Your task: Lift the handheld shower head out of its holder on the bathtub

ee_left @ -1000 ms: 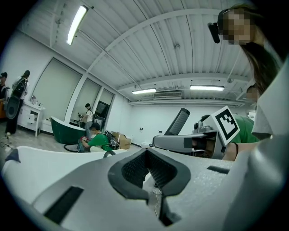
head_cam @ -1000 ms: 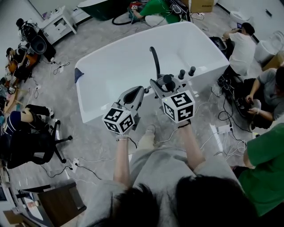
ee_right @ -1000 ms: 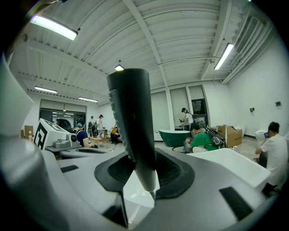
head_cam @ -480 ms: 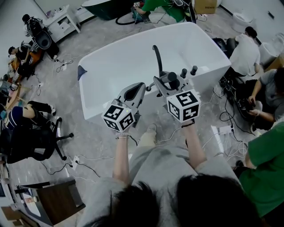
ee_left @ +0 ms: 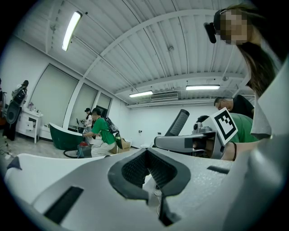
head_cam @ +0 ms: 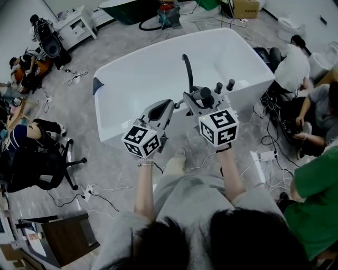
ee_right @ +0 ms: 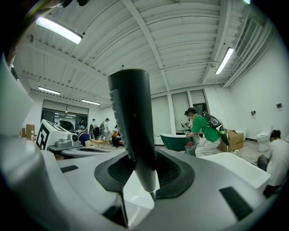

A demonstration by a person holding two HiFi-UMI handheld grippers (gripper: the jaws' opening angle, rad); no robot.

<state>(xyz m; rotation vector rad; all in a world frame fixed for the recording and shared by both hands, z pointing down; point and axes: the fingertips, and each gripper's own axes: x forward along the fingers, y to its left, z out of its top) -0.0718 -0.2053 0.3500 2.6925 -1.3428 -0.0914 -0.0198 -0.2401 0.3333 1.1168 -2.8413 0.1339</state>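
The dark handheld shower head stands upright in its holder on the near rim of the white bathtub. My right gripper is level at the rim. In the right gripper view the shower head's handle rises between the jaws of the right gripper. A gap shows on each side of the handle, so the gripper is open around it. My left gripper hovers just left of it, shut and empty. The left gripper view shows its pads together, with the shower head off to the right.
Two dark tap knobs stand on the rim right of the holder. People sit on the floor at the right, among cables. A black office chair is at the left. A dark green tub stands far back.
Both grippers and the shower head keep their places. The head view has shifted slightly, and the person in green at the back has left it.
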